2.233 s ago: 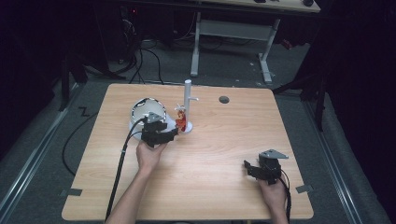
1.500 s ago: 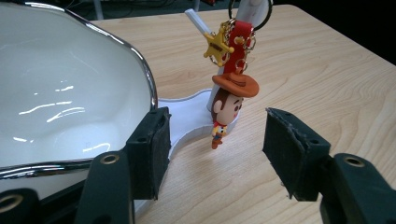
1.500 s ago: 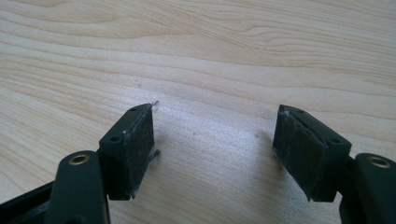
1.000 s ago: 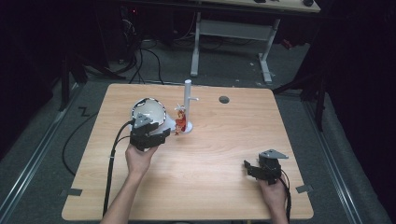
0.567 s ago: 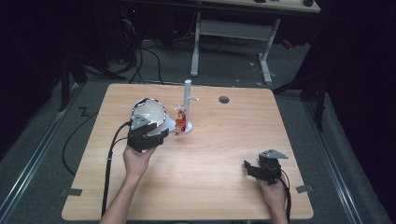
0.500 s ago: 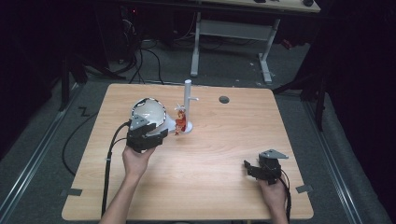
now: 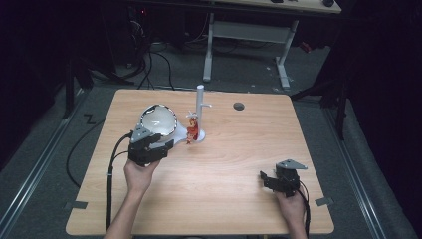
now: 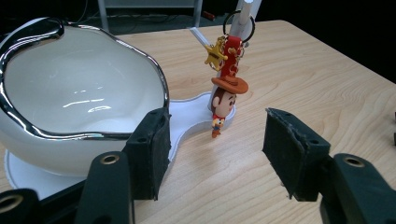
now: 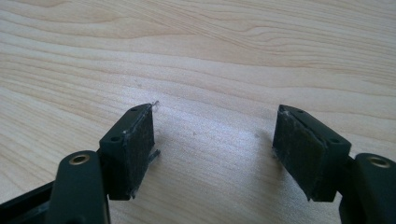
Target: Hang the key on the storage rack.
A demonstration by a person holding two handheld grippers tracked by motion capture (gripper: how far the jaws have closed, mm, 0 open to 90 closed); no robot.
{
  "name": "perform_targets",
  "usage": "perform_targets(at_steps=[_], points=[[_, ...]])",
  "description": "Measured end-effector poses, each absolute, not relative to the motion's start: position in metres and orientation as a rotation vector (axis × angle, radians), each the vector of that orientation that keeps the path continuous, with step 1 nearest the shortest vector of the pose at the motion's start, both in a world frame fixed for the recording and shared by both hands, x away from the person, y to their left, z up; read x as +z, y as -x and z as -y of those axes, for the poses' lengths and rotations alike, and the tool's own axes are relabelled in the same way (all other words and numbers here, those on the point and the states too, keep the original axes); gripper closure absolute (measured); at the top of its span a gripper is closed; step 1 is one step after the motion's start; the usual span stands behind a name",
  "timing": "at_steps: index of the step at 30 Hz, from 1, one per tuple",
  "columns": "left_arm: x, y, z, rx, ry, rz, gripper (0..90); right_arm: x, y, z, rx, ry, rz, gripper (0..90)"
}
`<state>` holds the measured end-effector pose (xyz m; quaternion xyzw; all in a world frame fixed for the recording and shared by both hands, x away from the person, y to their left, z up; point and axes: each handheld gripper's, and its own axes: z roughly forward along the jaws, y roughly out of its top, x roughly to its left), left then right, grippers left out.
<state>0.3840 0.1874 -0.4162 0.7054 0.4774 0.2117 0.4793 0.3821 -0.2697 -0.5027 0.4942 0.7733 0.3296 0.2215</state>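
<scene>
A white bowl (image 7: 159,121) with a chrome rim (image 8: 70,98) sits on a white stand base (image 8: 191,114) at the table's far left. From the stand's upright pole (image 7: 200,107) hangs a cowboy-figure keychain (image 7: 191,128) with a red strap and a gold star (image 8: 226,93). My left gripper (image 7: 157,142) hovers just in front of the bowl. It is open, with bare table between its pads (image 8: 215,154); the bowl is beside the left pad and the figure beyond the gap. My right gripper (image 7: 268,180) rests low at the near right, open over bare wood (image 9: 215,140).
The wooden table (image 7: 239,149) has a round dark cable hole (image 7: 239,106) near its far edge. Black cables trail off the left side onto the floor. A white desk frame (image 7: 249,30) stands behind the table.
Since the oldest frame the left gripper has slid a little left and toward the person, away from the stand. Over the last second nothing visibly shifts. The right gripper has stayed put.
</scene>
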Motion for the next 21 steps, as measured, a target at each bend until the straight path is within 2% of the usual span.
perform_targets(at_steps=[21], points=[[-0.422, -0.365, -0.207, 0.524, -1.68, -1.193, 41.6, -0.503, -0.382, 0.27, 0.91, -1.366, -2.136, 29.6]])
